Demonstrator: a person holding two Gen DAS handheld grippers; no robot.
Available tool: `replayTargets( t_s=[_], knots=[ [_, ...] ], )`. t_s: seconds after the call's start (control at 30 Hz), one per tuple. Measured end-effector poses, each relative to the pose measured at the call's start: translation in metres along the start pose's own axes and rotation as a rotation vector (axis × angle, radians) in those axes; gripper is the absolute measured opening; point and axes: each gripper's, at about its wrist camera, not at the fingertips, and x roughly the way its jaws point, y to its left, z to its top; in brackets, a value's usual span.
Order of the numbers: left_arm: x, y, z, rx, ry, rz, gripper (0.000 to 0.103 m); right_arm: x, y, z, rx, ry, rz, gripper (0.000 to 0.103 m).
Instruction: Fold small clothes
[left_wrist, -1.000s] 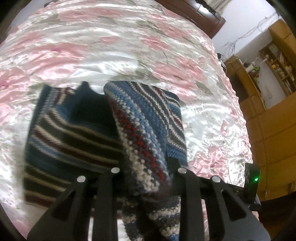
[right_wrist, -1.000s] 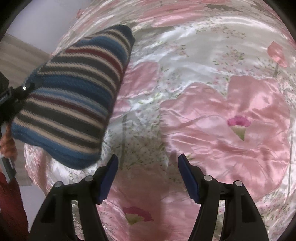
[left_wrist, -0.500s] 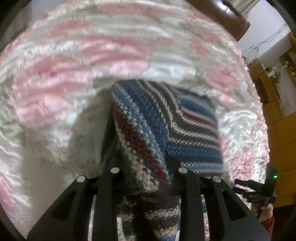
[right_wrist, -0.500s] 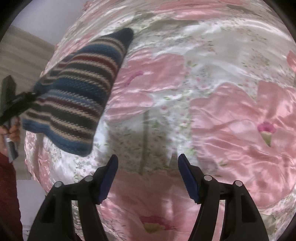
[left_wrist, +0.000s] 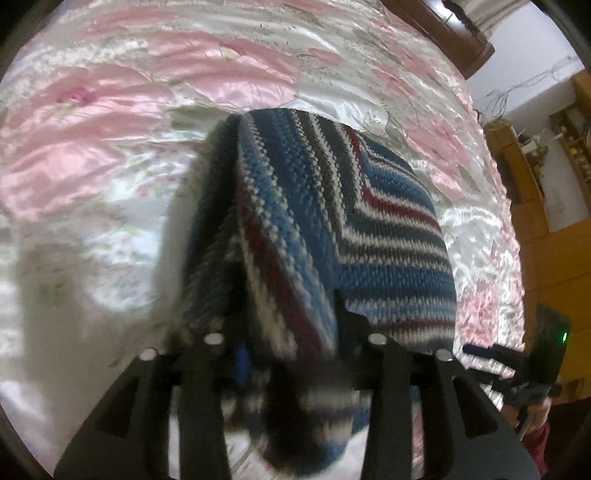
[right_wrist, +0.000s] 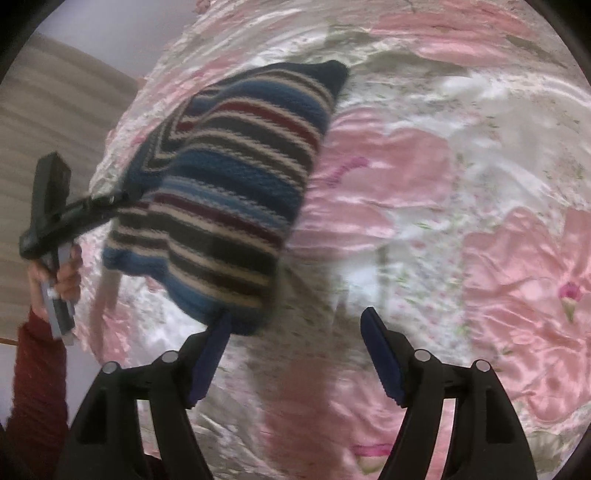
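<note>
A small knitted garment with blue, white, dark and red stripes hangs above the pink floral bedspread. My left gripper is shut on a bunched edge of it, and the knit drapes forward and down over the fingers. In the right wrist view the same striped garment hangs at upper left, held by the left gripper in a hand with a red sleeve. My right gripper stands open just below the garment's lower edge, with nothing between its blue pads.
The satin bedspread fills both views. A dark wooden headboard lies at the far end. Wooden cabinets and shelves stand to the right of the bed. The other gripper shows at the left wrist view's right edge.
The left gripper has lifted the garment and carried it over the bed; the part lying flat at left has come up. In the right wrist view the garment now hangs closer to the open fingers.
</note>
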Motion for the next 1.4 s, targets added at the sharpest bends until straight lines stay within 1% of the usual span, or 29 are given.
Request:
replayTargets(
  t_s=[0.07,0.13,0.23,0.3,0.37,0.4,0.43,0.47,0.5,0.57,0.63,0.67,0.7,0.77,0.8,0.83,0.87,0.93,0.97,1.0,1.07,1.17,1.2,1.23,1.27,1.3,1.33,1.37,1.4],
  knots=[
    [-0.012,-0.004,-0.010,0.020,-0.007,-0.011,0.047,0.003,0.006,0.005,0.015,0.006,0.036,0.074],
    [-0.020,-0.011,-0.021,0.037,-0.005,-0.002,0.057,0.009,0.014,0.010,0.035,0.016,0.055,0.074],
    [-0.019,-0.019,-0.037,0.083,0.017,0.051,0.059,0.019,0.022,0.014,0.046,0.030,0.068,0.075],
    [-0.014,-0.018,-0.044,0.087,0.029,0.057,0.059,0.027,0.027,0.014,0.052,0.042,0.074,0.075],
    [-0.010,-0.015,-0.046,0.080,0.036,0.062,0.055,0.037,0.031,0.014,0.060,0.060,0.068,0.075],
    [-0.007,-0.012,-0.047,0.071,0.039,0.073,0.049,0.040,0.032,0.014,0.062,0.066,0.065,0.075],
    [-0.005,-0.009,-0.047,0.061,0.042,0.074,0.038,0.044,0.032,0.013,0.066,0.072,0.059,0.075],
    [-0.004,-0.005,-0.046,0.049,0.044,0.066,0.030,0.047,0.032,0.013,0.070,0.074,0.057,0.075],
    [-0.004,-0.002,-0.046,0.035,0.047,0.046,0.011,0.049,0.032,0.013,0.072,0.075,0.063,0.075],
    [-0.006,0.000,-0.045,0.033,0.034,0.039,0.010,0.052,0.031,0.013,0.078,0.077,0.078,0.075],
    [-0.014,-0.002,-0.044,0.043,-0.001,0.065,0.008,0.054,0.032,0.012,0.079,0.083,0.103,0.071],
    [-0.021,-0.001,-0.042,0.036,-0.024,0.073,0.008,0.055,0.033,0.011,0.076,0.087,0.116,0.069],
    [-0.035,0.000,-0.037,0.032,-0.071,0.074,0.008,0.056,0.038,0.010,0.066,0.093,0.131,0.069],
    [-0.059,0.004,-0.030,0.047,-0.148,0.072,0.008,0.056,0.049,0.008,0.024,0.090,0.133,0.070],
    [-0.066,0.005,-0.027,0.071,-0.157,0.069,0.008,0.057,0.053,0.008,0.014,0.088,0.135,0.070],
    [-0.064,0.008,-0.025,0.091,-0.136,0.082,0.008,0.058,0.056,0.008,0.006,0.088,0.139,0.070],
    [-0.054,0.011,-0.024,0.110,-0.094,0.110,0.008,0.059,0.058,0.008,0.000,0.089,0.135,0.070],
    [-0.028,0.016,-0.026,0.115,-0.023,0.154,0.008,0.062,0.059,0.008,-0.017,0.098,0.111,0.070],
    [-0.017,0.020,-0.029,0.110,0.005,0.166,0.008,0.063,0.059,0.008,-0.018,0.101,0.105,0.070],
    [-0.005,0.023,-0.033,0.104,0.022,0.158,0.009,0.064,0.057,0.008,-0.011,0.104,0.109,0.070],
    [0.002,0.024,-0.038,0.092,0.012,0.149,0.011,0.062,0.051,0.007,0.006,0.099,0.122,0.074],
    [-0.005,0.019,-0.040,0.084,-0.004,0.138,0.020,0.057,0.041,0.009,0.028,0.081,0.120,0.076],
    [-0.009,0.018,-0.040,0.081,-0.008,0.141,0.024,0.055,0.038,0.011,0.040,0.075,0.130,0.077],
    [-0.013,0.016,-0.041,0.083,-0.011,0.140,0.033,0.055,0.036,0.013,0.050,0.072,0.142,0.077],
    [-0.017,0.015,-0.041,0.086,-0.016,0.139,0.036,0.055,0.034,0.014,0.055,0.072,0.148,0.077],
    [-0.020,0.014,-0.042,0.091,-0.021,0.146,0.043,0.055,0.033,0.016,0.059,0.072,0.149,0.077],
    [-0.020,0.014,-0.042,0.093,-0.021,0.154,0.047,0.056,0.033,0.017,0.057,0.071,0.146,0.076],
    [-0.020,0.013,-0.044,0.092,-0.018,0.162,0.047,0.058,0.035,0.018,0.055,0.072,0.144,0.068],
    [-0.016,0.015,-0.043,0.083,-0.007,0.170,0.047,0.061,0.037,0.019,0.058,0.081,0.154,0.050]
  ],
)
